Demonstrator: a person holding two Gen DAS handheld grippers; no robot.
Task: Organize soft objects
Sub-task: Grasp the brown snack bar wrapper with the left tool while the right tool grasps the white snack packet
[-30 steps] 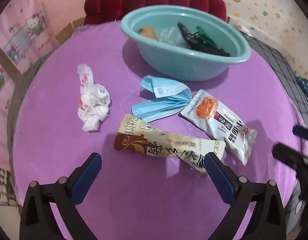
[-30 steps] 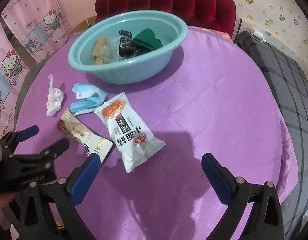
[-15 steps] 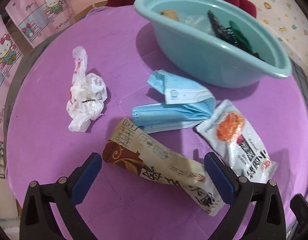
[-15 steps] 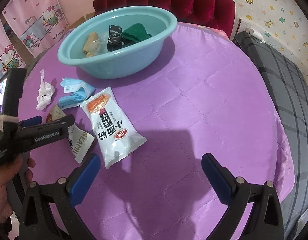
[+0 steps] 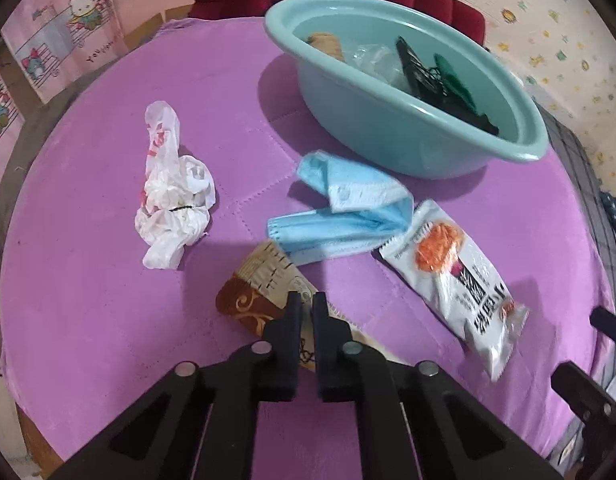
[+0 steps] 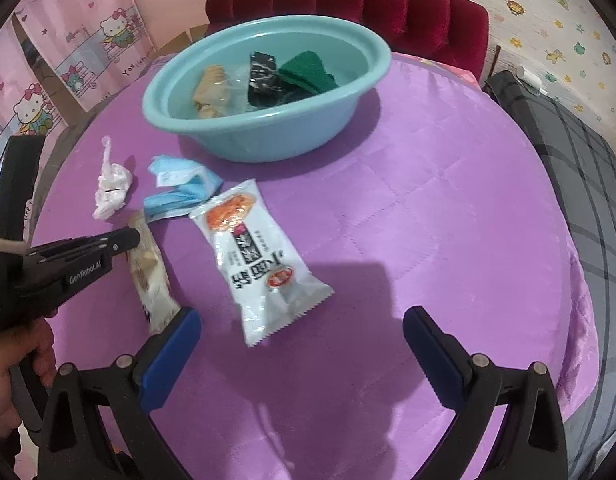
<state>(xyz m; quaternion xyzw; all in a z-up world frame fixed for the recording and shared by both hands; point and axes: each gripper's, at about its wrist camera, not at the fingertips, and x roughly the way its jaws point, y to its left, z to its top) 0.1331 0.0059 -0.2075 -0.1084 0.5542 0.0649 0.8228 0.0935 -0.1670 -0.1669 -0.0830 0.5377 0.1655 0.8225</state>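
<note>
A brown and cream snack packet (image 5: 260, 284) lies near the front of the purple table. My left gripper (image 5: 304, 304) is closing its jaws on a pinch of this packet, and the fingers are almost together. In the right wrist view the left gripper (image 6: 134, 236) sits on the packet (image 6: 148, 268). A white snack packet (image 6: 256, 256), a blue face mask (image 5: 348, 216) and a crumpled white plastic bag (image 5: 172, 204) lie around it. A teal basin (image 5: 388, 136) behind them holds several soft items. My right gripper (image 6: 300, 336) hangs open just beyond the white packet's near end, holding nothing.
A red tufted sofa (image 6: 348, 4) stands behind the round table. A grey plaid bed (image 6: 588, 184) runs along the right side. A person's hand (image 6: 12, 360) holds the left gripper's handle at the left edge. Bare purple cloth (image 6: 448, 216) spreads right of the white packet.
My left gripper moved forward and down over the brown and cream packet, and its jaws went from wide open to nearly together on it. The right gripper stayed open and barely moved.
</note>
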